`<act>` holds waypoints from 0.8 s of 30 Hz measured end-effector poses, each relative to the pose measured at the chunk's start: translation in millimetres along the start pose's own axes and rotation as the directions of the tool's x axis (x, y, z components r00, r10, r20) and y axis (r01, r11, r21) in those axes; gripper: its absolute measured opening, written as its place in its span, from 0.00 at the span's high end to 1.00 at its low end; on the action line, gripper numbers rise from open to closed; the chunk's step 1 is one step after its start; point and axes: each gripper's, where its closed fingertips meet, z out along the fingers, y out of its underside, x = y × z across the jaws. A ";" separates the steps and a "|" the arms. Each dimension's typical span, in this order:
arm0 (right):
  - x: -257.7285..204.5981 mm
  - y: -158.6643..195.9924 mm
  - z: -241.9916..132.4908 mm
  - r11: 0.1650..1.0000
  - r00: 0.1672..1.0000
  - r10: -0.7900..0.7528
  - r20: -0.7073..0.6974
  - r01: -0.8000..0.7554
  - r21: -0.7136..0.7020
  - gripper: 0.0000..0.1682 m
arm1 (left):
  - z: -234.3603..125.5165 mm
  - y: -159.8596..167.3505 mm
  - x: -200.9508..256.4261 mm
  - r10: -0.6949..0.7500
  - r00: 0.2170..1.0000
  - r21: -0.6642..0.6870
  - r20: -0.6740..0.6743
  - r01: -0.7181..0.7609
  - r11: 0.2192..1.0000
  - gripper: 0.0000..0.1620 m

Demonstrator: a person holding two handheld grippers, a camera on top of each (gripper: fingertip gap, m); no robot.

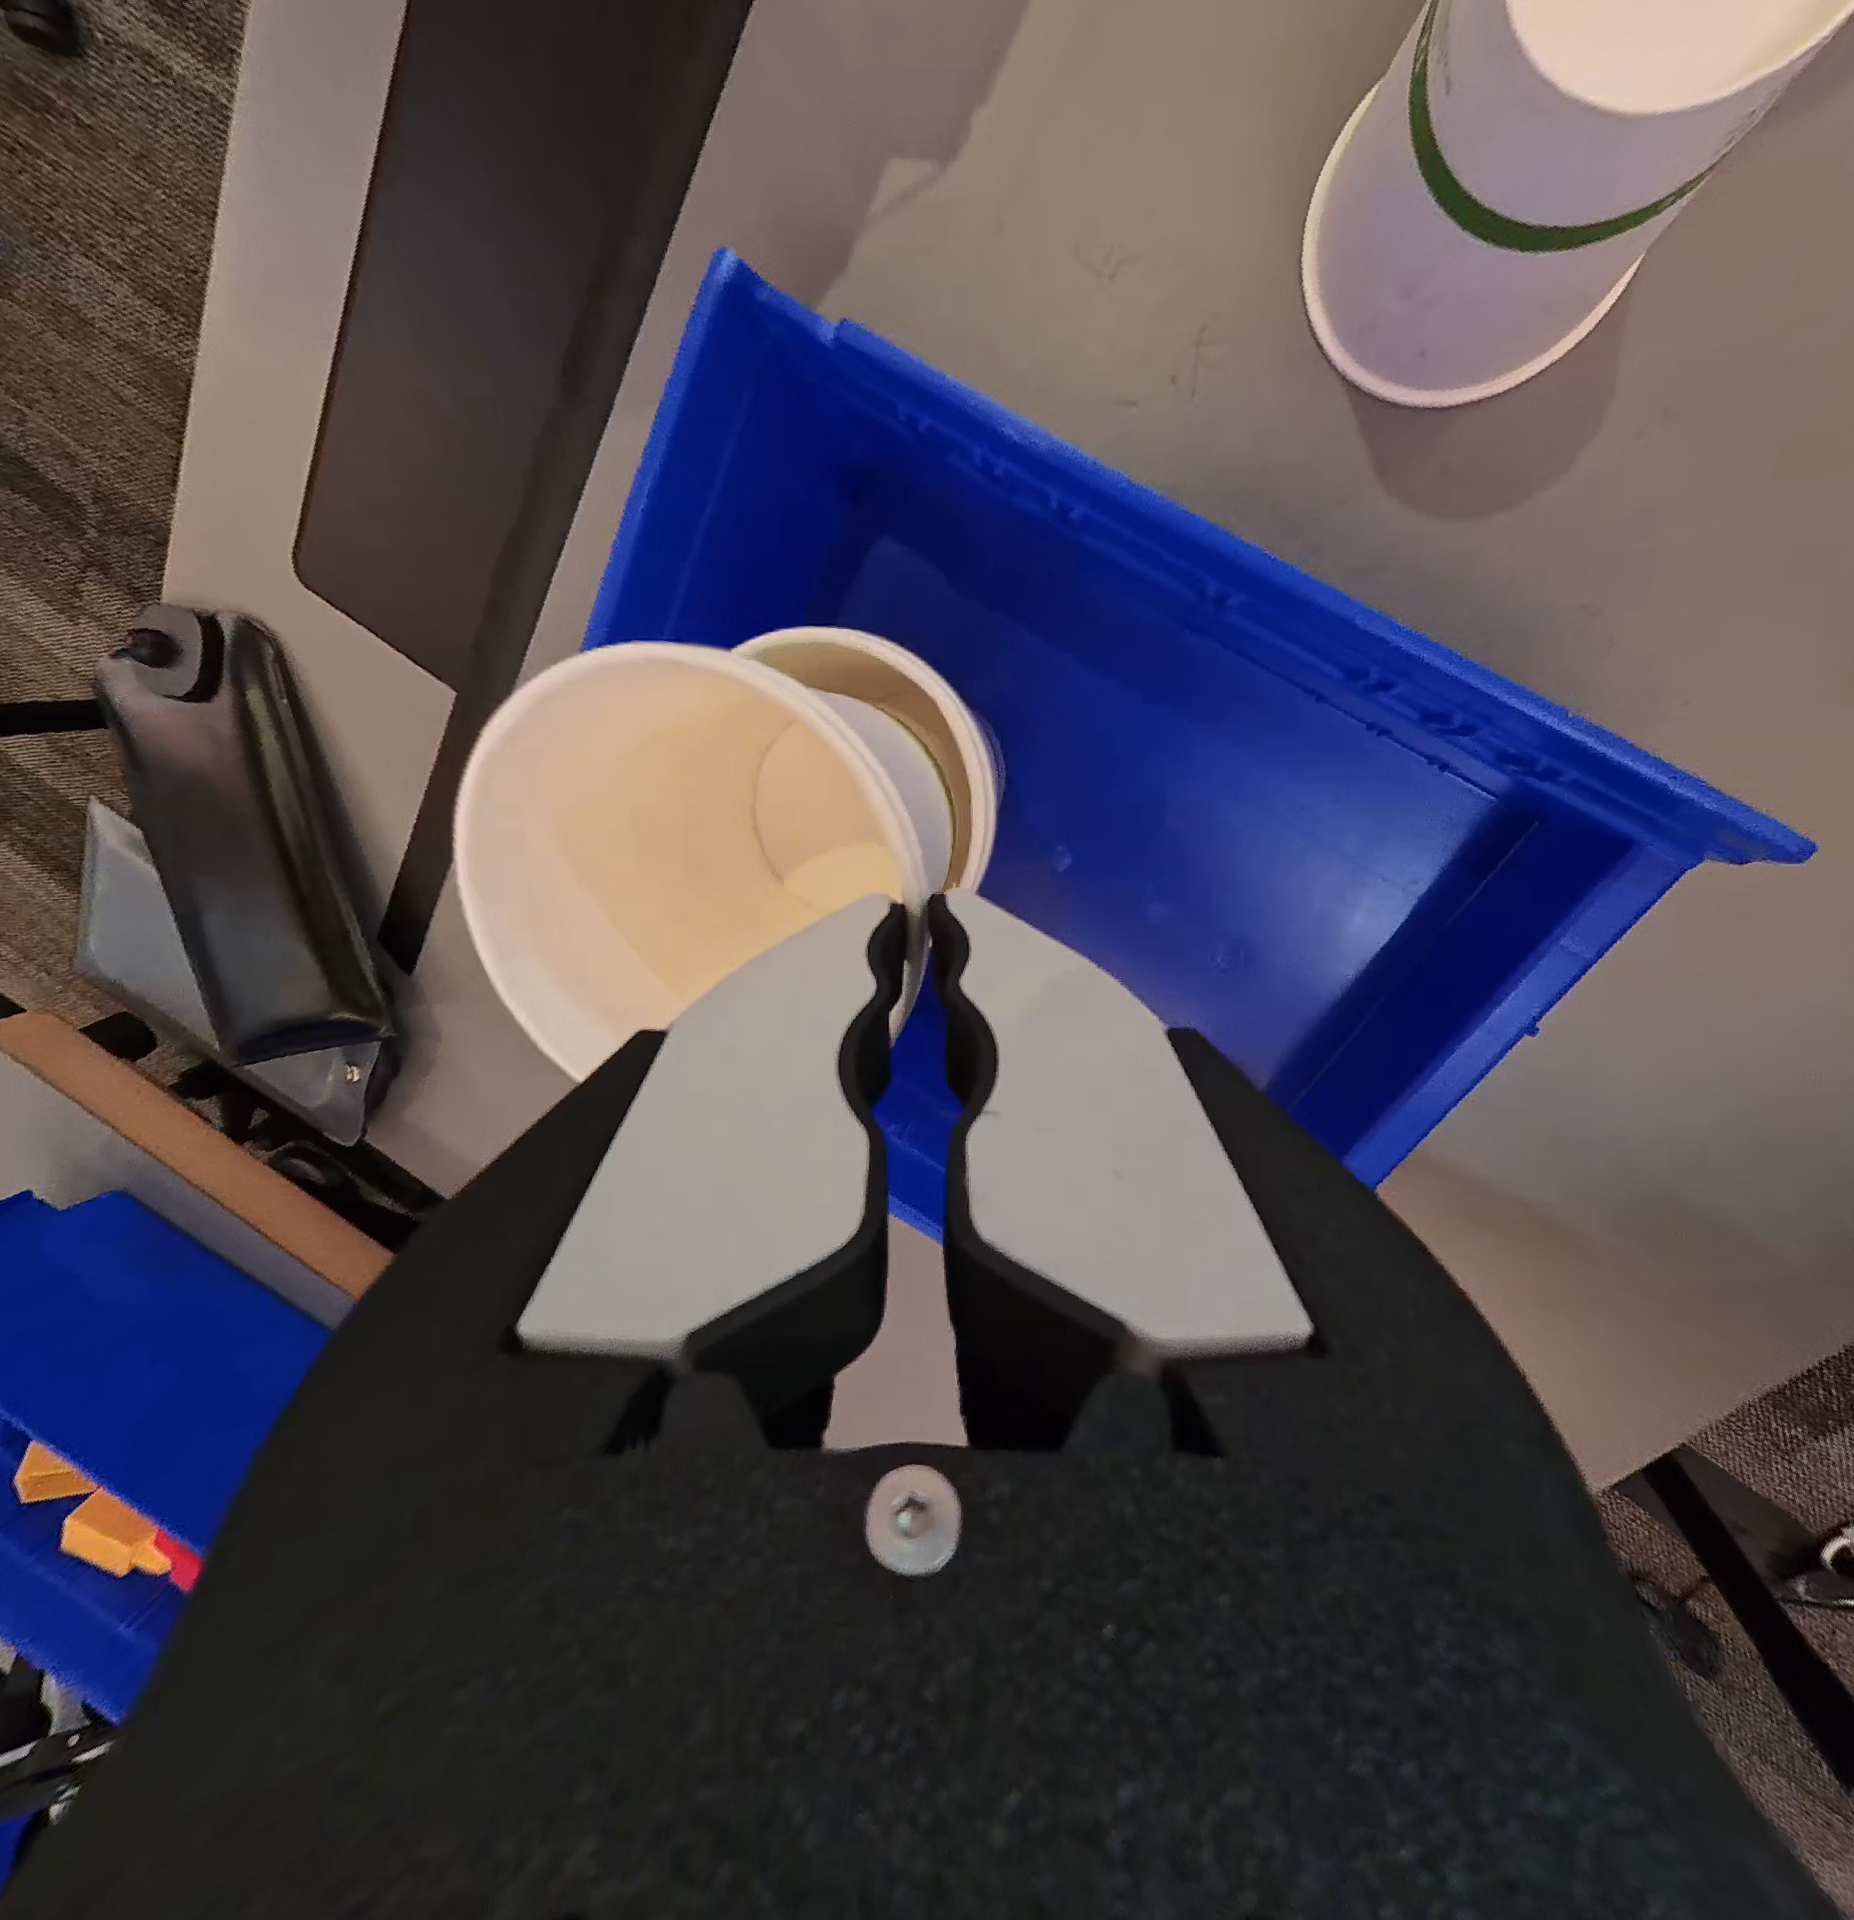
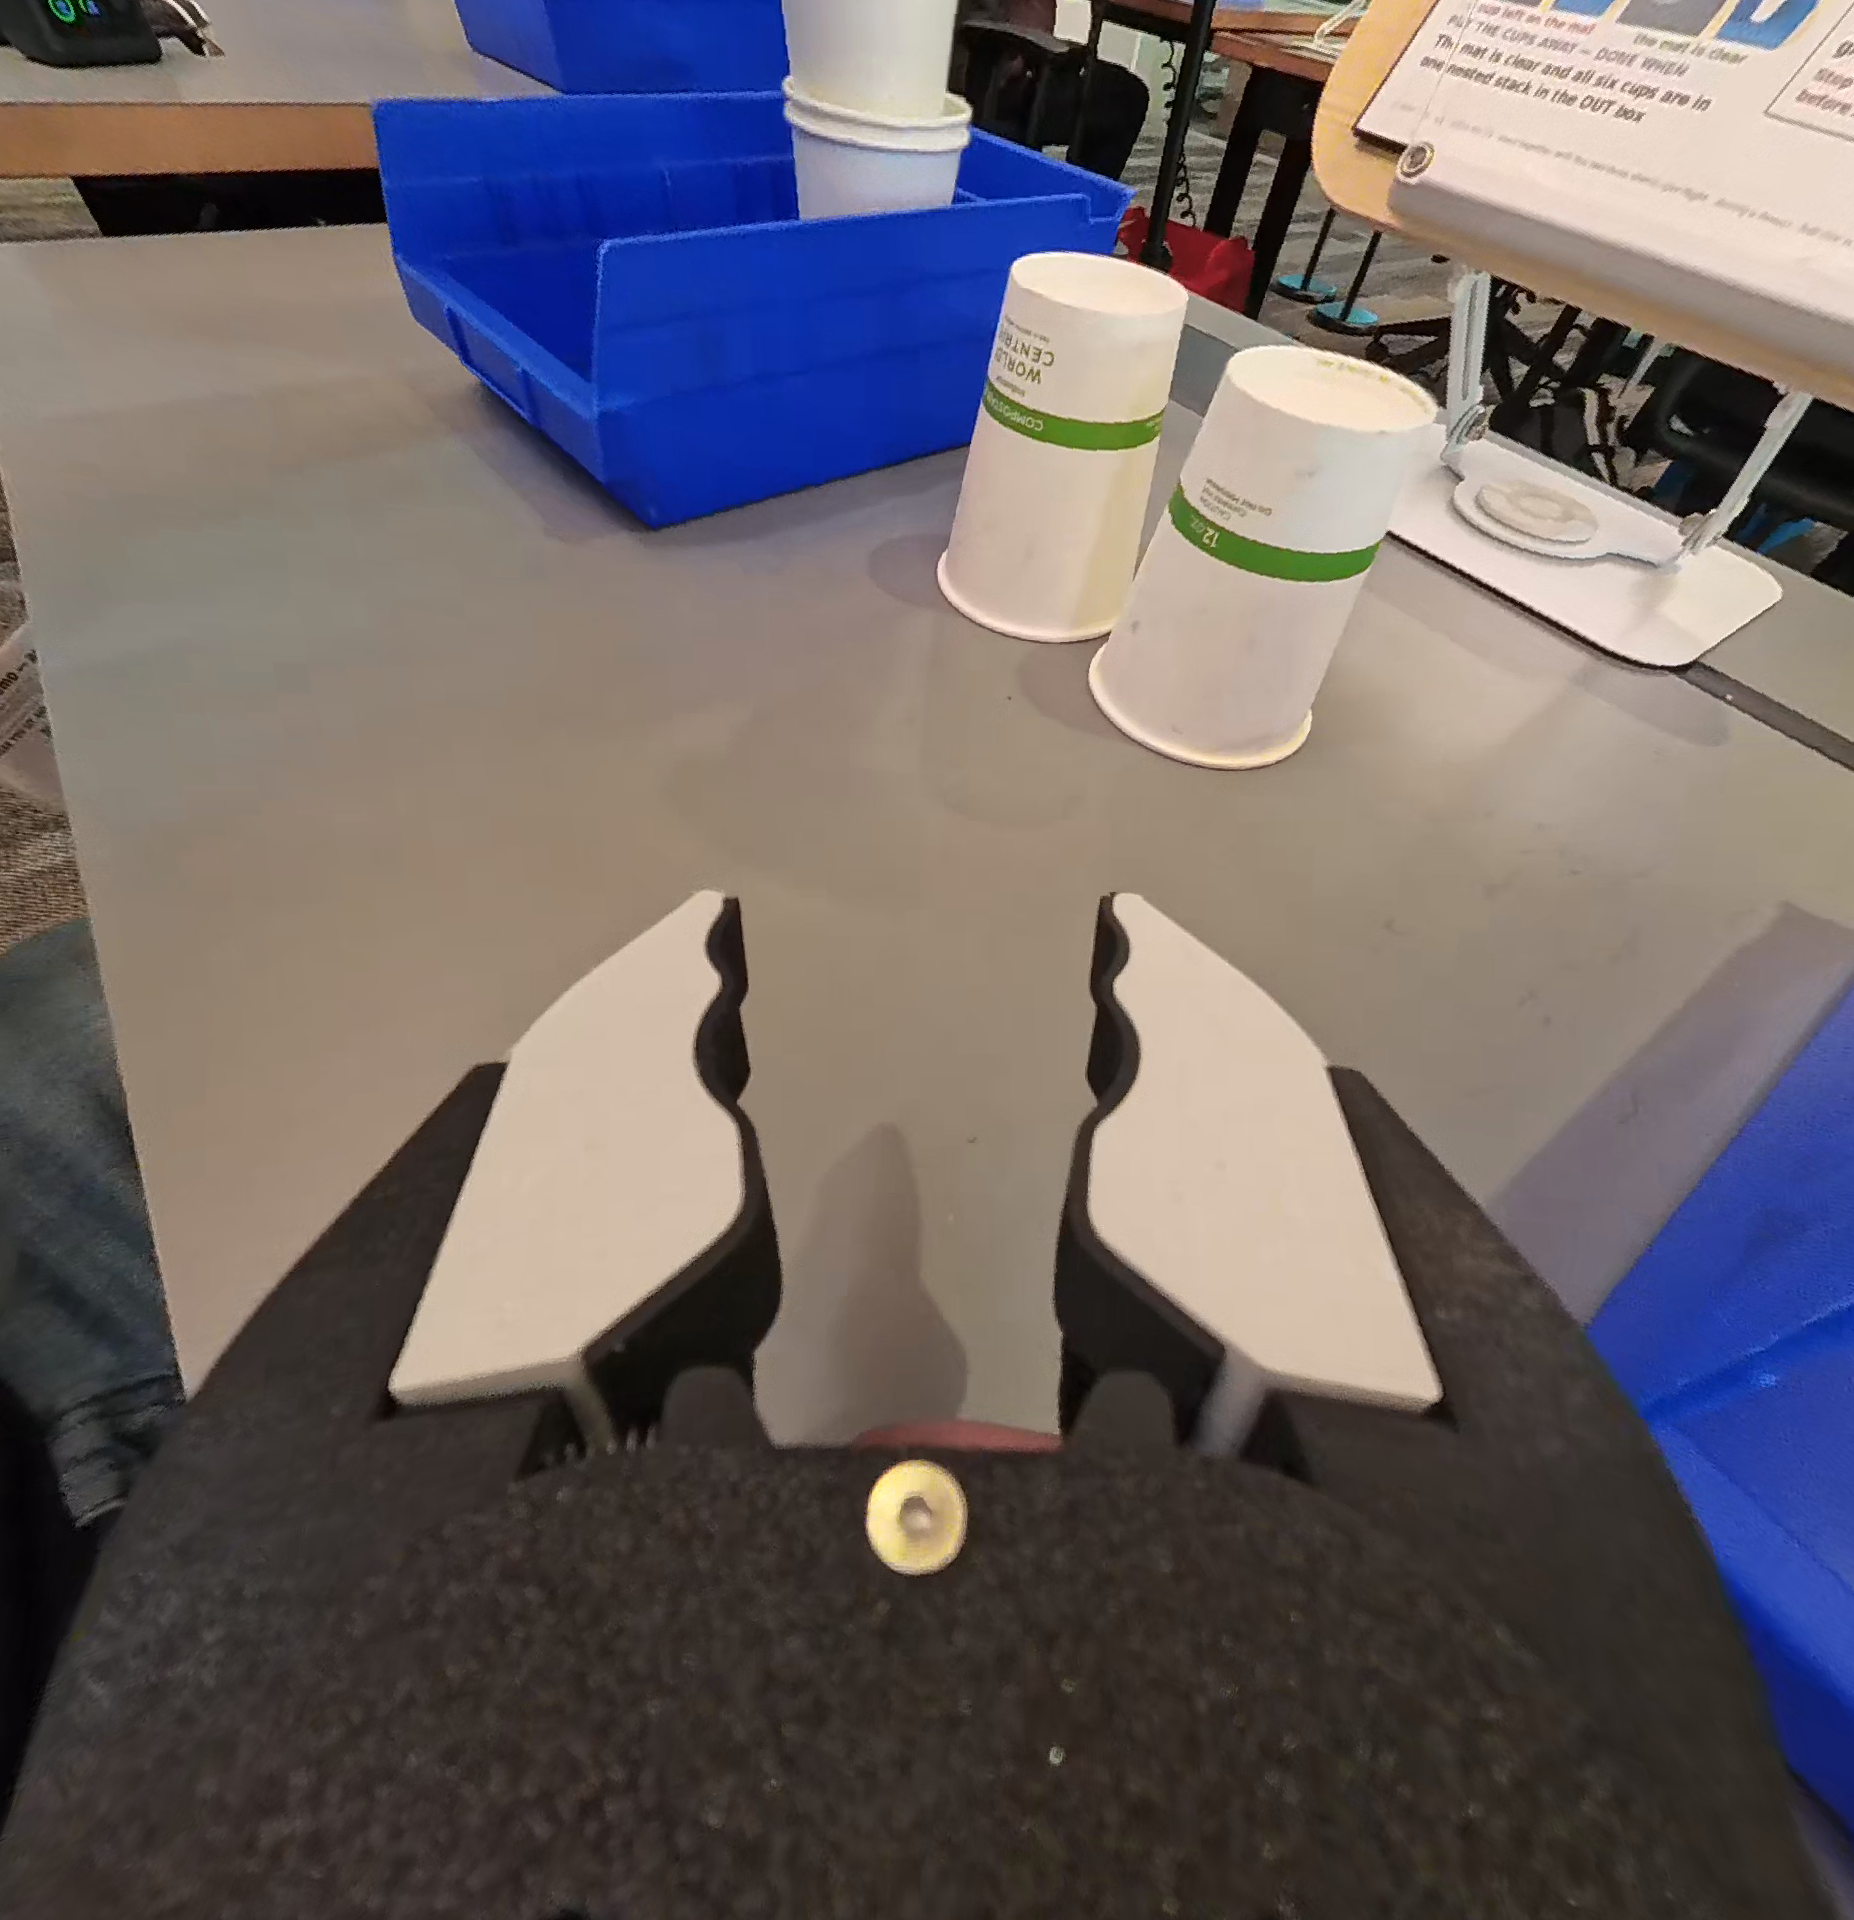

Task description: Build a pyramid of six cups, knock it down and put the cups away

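Cups are scattered between the grey tabletop and a blue bin that sits toward the far edge. Two white paper cups with green bands stand upside down on the table just right of the bin, the nearer cup almost touching the farther cup. A carpeted floor shows off the table's edge, and a black chair armrest sits below it. At the right edge stands a white document stand holding a printed sheet.

The left gripper has its fingers pressed nearly together, pinching the rim wall of a nested stack of cups. The stack hangs tilted over the bin's left end, its open mouth turned toward the camera. The right gripper hovers low over bare table with its fingers spread wide, holding nothing and touching nothing.

From the left wrist view you look straight down into the bin, and only one upside-down cup shows, at the top right. That view also catches another blue bin lower down, off the table, with small orange pieces in it. The right wrist view shows the stack from the side, rising above the bin's far wall, and a further blue bin at its near right.
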 end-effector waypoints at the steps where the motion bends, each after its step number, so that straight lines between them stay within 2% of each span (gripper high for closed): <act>1: -0.3 0.4 -0.1 1.000 1.000 -0.005 -0.001 0.005 -0.002 0.63 | 2.1 0.0 2.5 -0.003 1.000 -0.003 -0.011 0.003 1.000 0.98; 3: -0.7 0.8 -0.2 1.000 1.000 -0.007 0.000 0.007 -0.004 0.63 | 7.9 0.5 7.0 -0.027 0.999 -0.011 -0.043 0.026 1.000 0.97; 7: -1.0 0.6 0.1 1.000 1.000 0.005 0.009 -0.005 -0.002 0.63 | 17.1 -4.5 17.3 -0.156 0.963 0.005 -0.218 0.161 0.987 0.98; 10: -1.5 0.6 0.0 1.000 1.000 0.005 0.012 -0.005 -0.003 0.63 | 14.2 -13.1 11.3 -0.213 0.930 0.050 -0.299 0.238 0.970 0.98; 24: -5.7 0.0 0.6 1.000 1.000 -0.005 0.027 0.005 -0.007 0.63 | -6.0 -19.8 -4.6 -0.284 0.905 0.062 -0.316 0.318 0.946 0.98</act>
